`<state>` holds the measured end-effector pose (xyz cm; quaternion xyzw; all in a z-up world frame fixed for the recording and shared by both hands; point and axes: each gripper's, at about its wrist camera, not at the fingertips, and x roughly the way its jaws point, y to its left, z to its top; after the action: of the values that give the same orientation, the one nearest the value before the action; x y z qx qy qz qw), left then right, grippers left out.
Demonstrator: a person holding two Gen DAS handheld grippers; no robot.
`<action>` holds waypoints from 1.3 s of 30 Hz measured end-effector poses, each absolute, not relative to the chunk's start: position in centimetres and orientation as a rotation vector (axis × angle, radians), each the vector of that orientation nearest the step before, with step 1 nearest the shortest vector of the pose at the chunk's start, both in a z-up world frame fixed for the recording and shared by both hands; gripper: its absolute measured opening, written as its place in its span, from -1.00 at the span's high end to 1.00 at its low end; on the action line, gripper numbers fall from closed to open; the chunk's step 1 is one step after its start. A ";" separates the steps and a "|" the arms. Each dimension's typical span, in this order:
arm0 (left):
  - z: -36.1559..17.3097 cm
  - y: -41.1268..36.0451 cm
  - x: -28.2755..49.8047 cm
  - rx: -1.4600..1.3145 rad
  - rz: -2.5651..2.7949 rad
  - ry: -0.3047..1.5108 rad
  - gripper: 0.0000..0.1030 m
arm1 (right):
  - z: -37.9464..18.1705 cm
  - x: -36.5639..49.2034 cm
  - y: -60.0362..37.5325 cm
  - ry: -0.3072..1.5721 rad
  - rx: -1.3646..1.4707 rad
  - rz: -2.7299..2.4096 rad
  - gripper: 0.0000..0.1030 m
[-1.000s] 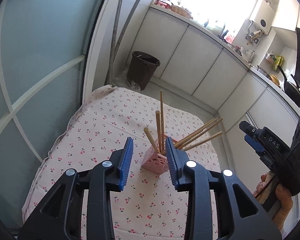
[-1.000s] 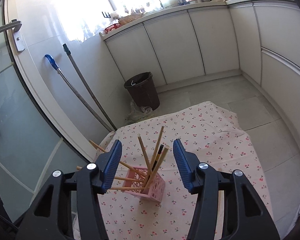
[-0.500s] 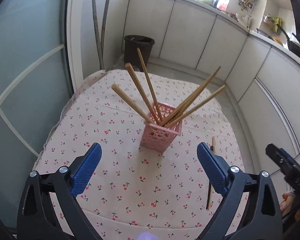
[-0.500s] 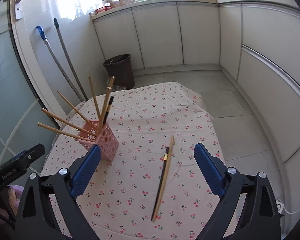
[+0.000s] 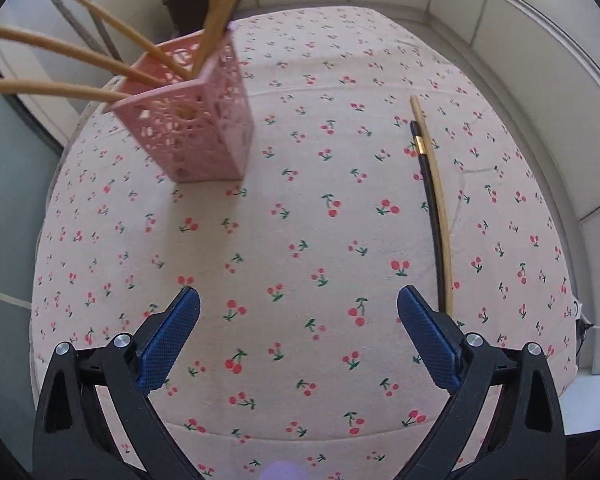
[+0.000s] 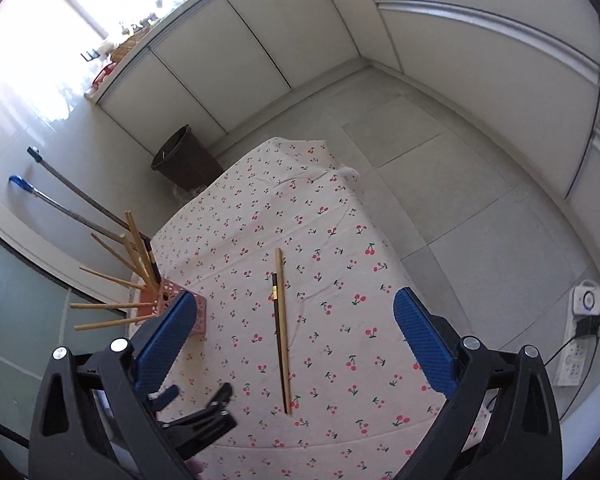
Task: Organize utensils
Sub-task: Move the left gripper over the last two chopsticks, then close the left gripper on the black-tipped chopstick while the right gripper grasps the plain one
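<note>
A pink lattice holder [image 5: 204,120] stands on the cherry-print tablecloth [image 5: 300,240] with several wooden chopsticks [image 5: 80,56] leaning out of it; it also shows in the right wrist view [image 6: 168,294]. A wooden chopstick [image 5: 440,208] and a black chopstick [image 5: 430,208] lie side by side on the cloth, also in the right wrist view [image 6: 282,328]. My left gripper [image 5: 298,330] is open and empty low over the cloth, with the pair just right of its right finger. My right gripper [image 6: 294,338] is open and empty above the pair.
A dark waste bin [image 6: 184,160] stands on the floor beyond the table. Two mop handles [image 6: 72,200] lean on the wall at left. White cabinets [image 6: 260,40] line the room. A power strip [image 6: 576,356] lies on the floor at right.
Both grippers have opened wide and moved off the holder. The left one has dropped low over the cloth near the lying chopsticks. The right one has pulled up and back.
</note>
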<state>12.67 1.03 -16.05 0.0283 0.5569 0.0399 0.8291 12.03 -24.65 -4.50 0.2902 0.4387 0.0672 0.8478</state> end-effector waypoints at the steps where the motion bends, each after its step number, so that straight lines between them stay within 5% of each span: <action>1: -16.3 0.5 13.2 0.078 0.082 1.186 -0.85 | -4.6 12.1 -25.0 0.932 0.644 0.151 -0.86; 18: -16.6 -2.3 25.3 -0.015 0.142 1.259 -0.70 | -4.8 12.7 -27.1 0.967 0.851 0.249 -0.86; 34: -18.9 -3.2 28.0 -0.015 0.136 1.300 -0.59 | -5.0 13.1 -27.1 0.991 0.860 0.256 -0.86; 39: -19.3 -4.9 28.2 0.047 0.081 1.299 -0.15 | -5.3 13.4 -27.2 0.997 0.857 0.233 -0.86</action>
<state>28.17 -4.86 -19.31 0.0220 0.6044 0.0377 0.7955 13.35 -27.22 -5.33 0.3972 0.4624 0.1079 0.7854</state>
